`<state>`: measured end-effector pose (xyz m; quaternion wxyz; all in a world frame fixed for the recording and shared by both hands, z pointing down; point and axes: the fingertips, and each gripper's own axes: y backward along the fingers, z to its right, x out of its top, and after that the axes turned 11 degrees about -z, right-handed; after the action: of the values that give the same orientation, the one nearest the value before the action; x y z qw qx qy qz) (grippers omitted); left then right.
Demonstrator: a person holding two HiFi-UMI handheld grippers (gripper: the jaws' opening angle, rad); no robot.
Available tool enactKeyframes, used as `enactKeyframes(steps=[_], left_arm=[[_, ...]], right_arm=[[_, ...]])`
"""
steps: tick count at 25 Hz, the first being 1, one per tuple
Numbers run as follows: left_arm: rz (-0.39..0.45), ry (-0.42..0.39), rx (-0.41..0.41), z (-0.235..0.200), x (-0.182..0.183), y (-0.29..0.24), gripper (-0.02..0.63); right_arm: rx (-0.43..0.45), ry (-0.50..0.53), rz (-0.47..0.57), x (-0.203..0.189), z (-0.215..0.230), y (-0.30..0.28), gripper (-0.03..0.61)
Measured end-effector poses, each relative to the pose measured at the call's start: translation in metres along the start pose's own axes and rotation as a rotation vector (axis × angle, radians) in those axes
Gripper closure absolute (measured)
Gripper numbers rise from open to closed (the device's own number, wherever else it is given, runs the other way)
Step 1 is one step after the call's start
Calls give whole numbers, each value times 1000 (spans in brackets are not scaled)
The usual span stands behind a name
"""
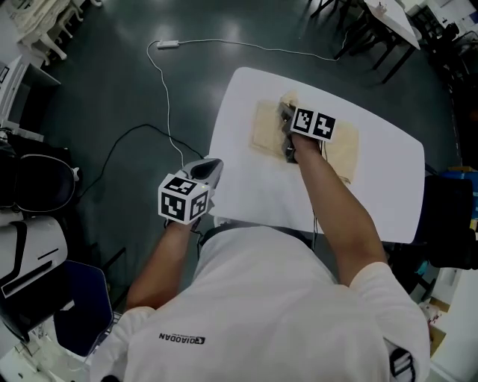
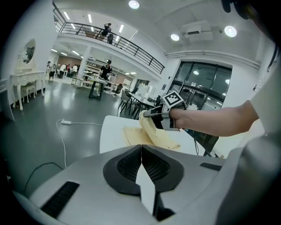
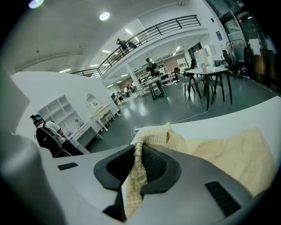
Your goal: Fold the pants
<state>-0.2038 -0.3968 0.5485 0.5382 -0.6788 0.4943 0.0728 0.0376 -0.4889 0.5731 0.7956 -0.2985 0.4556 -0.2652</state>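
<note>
Pale yellow pants [image 1: 343, 149] lie partly folded on the white table [image 1: 246, 186]. My right gripper [image 1: 286, 112] is over their left part, shut on a gathered edge of the fabric. In the right gripper view that cloth edge runs pinched between the pads of the right gripper [image 3: 139, 160], and the rest of the pants [image 3: 232, 154] spreads out to the right. My left gripper [image 1: 211, 168] hangs off the table's near left edge with its jaws together and nothing in them. From the left gripper [image 2: 141, 151] view, the pants [image 2: 151, 136] rise toward the right gripper [image 2: 151, 115].
A white cable [image 1: 160, 89] with a plug [image 1: 166, 45] snakes across the dark floor left of the table. Desks and chairs [image 1: 388, 22] stand at the far right. A dark chair [image 1: 37, 179] stands at the left, and a black object [image 1: 448, 224] sits by the table's right edge.
</note>
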Motion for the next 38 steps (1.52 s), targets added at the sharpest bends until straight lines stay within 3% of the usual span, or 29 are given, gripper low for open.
enactKeyframes(steps=[7, 10, 14, 23, 28, 38], left_arm=[[-45, 52, -6, 0, -24, -12, 586], [-46, 58, -6, 1, -25, -14, 586], [-43, 52, -7, -3, -25, -12, 586], [-26, -1, -28, -1, -11, -6, 586], [-12, -43, -37, 8, 1, -5, 586], [-2, -145, -76, 43, 12, 0, 586]], right_arm=[[38, -10, -94, -17, -4, -48, 486], [75, 25, -107, -17, -13, -57, 384], [73, 91, -100, -14, -24, -56, 383], [90, 112, -34, -15, -32, -19, 447], [111, 139, 41, -24, -29, 37, 516], [113, 209, 189, -77, -33, 161, 558]])
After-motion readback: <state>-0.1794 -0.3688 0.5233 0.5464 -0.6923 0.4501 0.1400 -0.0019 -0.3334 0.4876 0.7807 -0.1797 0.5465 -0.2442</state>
